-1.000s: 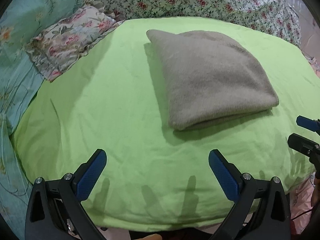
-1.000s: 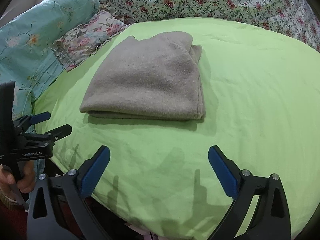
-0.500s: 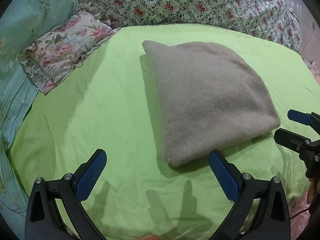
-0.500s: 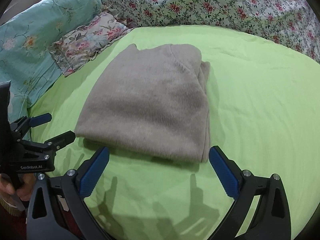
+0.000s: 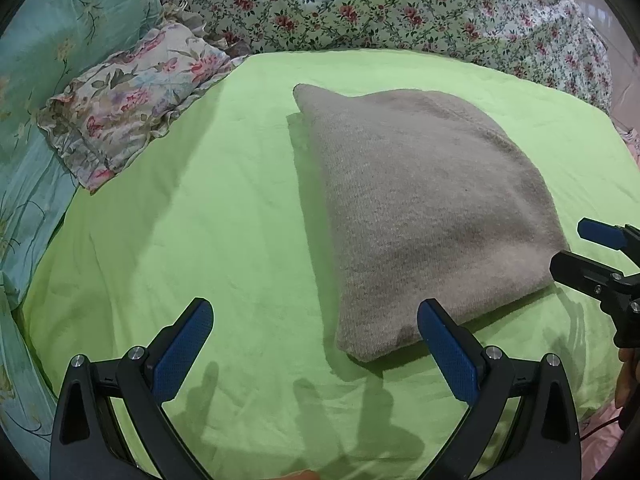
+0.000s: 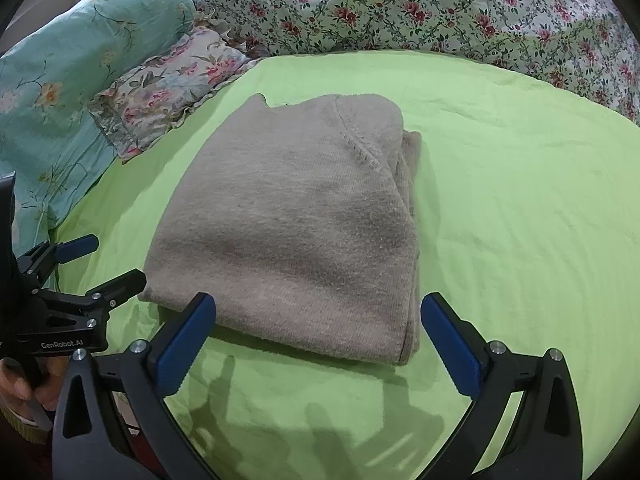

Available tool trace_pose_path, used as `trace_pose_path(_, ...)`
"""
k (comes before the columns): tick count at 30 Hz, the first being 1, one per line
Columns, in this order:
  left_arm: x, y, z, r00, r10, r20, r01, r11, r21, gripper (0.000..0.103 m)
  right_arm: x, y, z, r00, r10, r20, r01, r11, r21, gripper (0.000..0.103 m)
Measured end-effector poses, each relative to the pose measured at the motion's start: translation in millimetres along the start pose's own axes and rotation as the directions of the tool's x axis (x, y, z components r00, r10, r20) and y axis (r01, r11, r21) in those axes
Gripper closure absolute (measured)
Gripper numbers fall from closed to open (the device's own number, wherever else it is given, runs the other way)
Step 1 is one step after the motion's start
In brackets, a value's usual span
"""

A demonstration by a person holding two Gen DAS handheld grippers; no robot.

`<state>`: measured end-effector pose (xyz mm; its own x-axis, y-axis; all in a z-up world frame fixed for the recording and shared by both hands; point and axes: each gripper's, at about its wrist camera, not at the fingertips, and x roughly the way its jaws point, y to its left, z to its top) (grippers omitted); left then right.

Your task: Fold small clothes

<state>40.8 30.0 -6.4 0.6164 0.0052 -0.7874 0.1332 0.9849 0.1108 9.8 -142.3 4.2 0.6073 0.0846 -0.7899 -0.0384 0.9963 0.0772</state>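
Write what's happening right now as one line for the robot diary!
stage: nearing folded garment | left gripper: open, empty | right gripper: open, empty | grey knit sweater: folded, flat on green sheet

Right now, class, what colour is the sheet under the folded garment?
Bright lime green sheet, plain, under the garment; the right wrist view shows it best.
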Motion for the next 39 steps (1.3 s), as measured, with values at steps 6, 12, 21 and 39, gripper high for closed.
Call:
trace_pose_path(6,-1.5,-1.4,2.3,1.0,-0.002,0.01,0.002,1.0,0.003,0.001,-1.0,-6.0,1.4,1.0,-0.005,0.002,0.005,1.0,0.012,0.001)
trace_pose_path(12,-2.1,-6.0,2.0,1.0,-0.005,0.008,0.005,1.0,0.008,0.001,-0.9,-10.2,2.4,1.0,-0.004,0.003,0.004,1.0,0.026,0.001)
trace_pose_path(21,-1.1,-8.3,3.0,1.0,-0.007,0.003,0.007,1.0,0.004,0.001,3.2,-12.9,6.0,1.0,-0.002,-0.005,0.003,0.999,0.037,0.001)
trace_pose_path(39,-3.7,-7.5,7.7,1.0,-0.013,0.015,0.013,1.0,0.011,0.001,2.9,-14.2,10.2,1.0,-0.001,-0.002,0.001,0.999,0.04,0.001)
